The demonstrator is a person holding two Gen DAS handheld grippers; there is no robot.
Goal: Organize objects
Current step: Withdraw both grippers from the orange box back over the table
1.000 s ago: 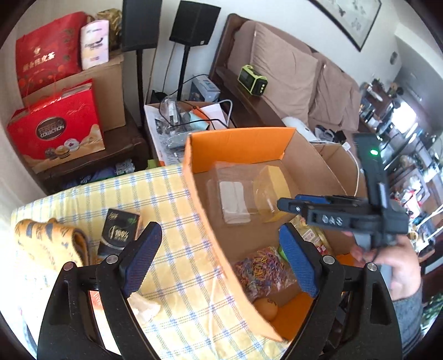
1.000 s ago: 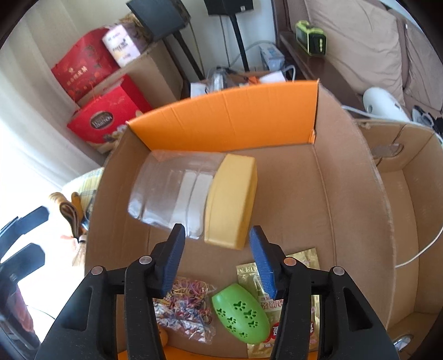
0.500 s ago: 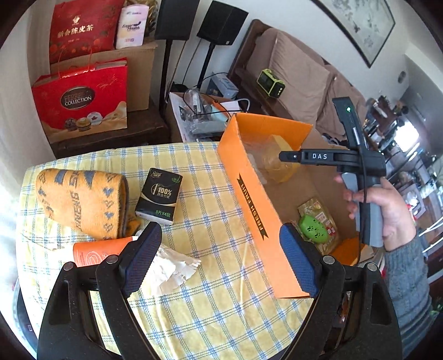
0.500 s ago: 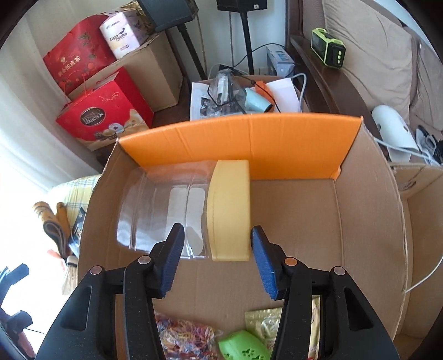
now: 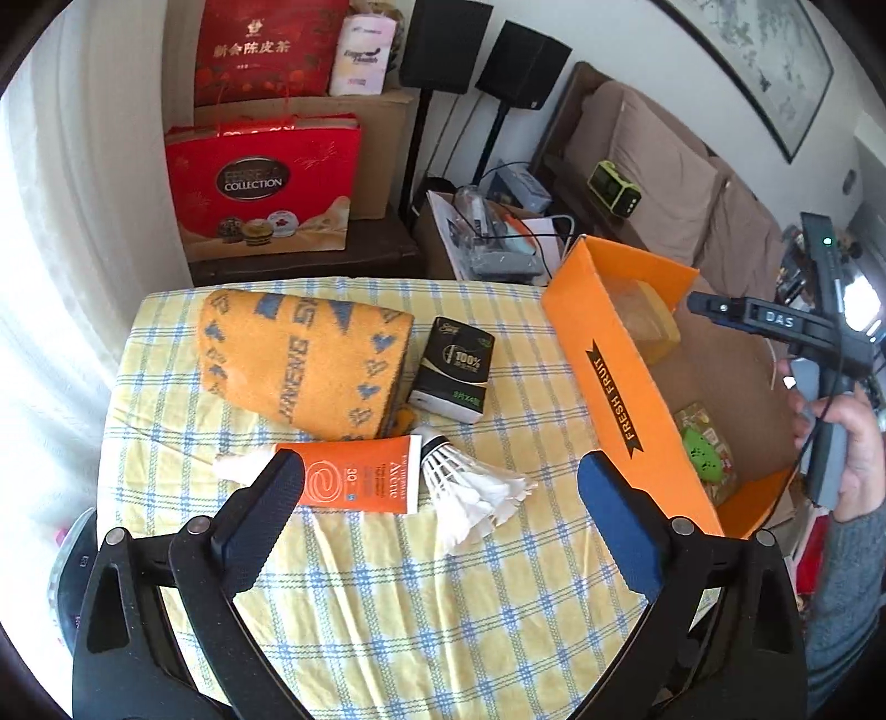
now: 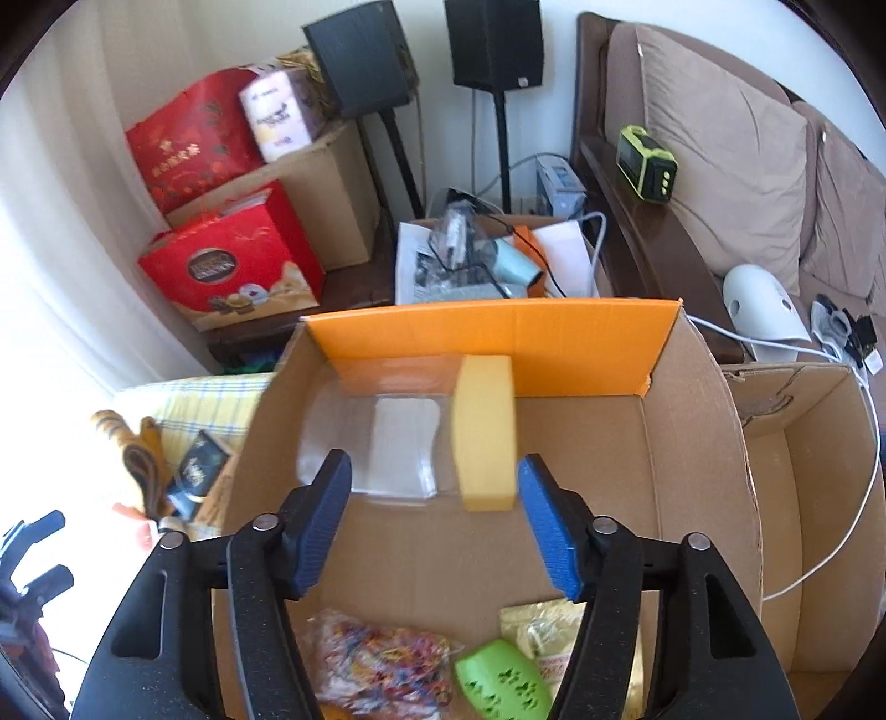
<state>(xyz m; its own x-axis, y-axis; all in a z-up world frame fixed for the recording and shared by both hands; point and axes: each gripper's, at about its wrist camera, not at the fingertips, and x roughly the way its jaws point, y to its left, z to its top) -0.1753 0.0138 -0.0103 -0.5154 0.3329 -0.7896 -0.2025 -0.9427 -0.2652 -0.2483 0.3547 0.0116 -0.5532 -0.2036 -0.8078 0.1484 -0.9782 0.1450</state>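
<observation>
Currently, count on the yellow-checked tablecloth (image 5: 387,598): 1 folded orange towel w/ blue lettering (image 5: 304,365), 1 black tissue pack marked "100%" (image 5: 455,368), 1 orange sunscreen tube w/ white cap (image 5: 343,481), 1 white feather shuttlecock (image 5: 470,487). All four lie loose, close together; tube lies just beside the shuttlecock's base, and the tissue pack sits beside the towel's edge.

My left gripper (image 5: 437,531) hangs over the cloth, jaws opening, wide apart, nothing between the pads; tube and shuttlecock lie just ahead of the tips.

My right gripper (image 6: 437,526) points down into the orange-sided "FRESH FRUIT" cardboard box (image 6: 692,498), jaws opening, nothing pressed between them. In the right wrist view the clear plastic jar w/ yellow lid (image 6: 421,437) lies on its side on the box floor beyond the tips, lid end nearer my right finger, apart from both pads.

Box contents, counted: 1 jar, 1 bag of coloured rubber bands (image 6: 382,664), 1 green oval case w/ paw-print holes (image 6: 501,687), 1 gold foil packet (image 6: 542,631) partly under the green case. The last three lie along the near wall.

Around: a 2nd, plain cardboard box (image 6: 814,498) stands right of the first, touching it; white cable (image 6: 864,482) runs over it. 2 black speakers on stands (image 6: 493,44), red gift bags, brown sofa behind.
</observation>
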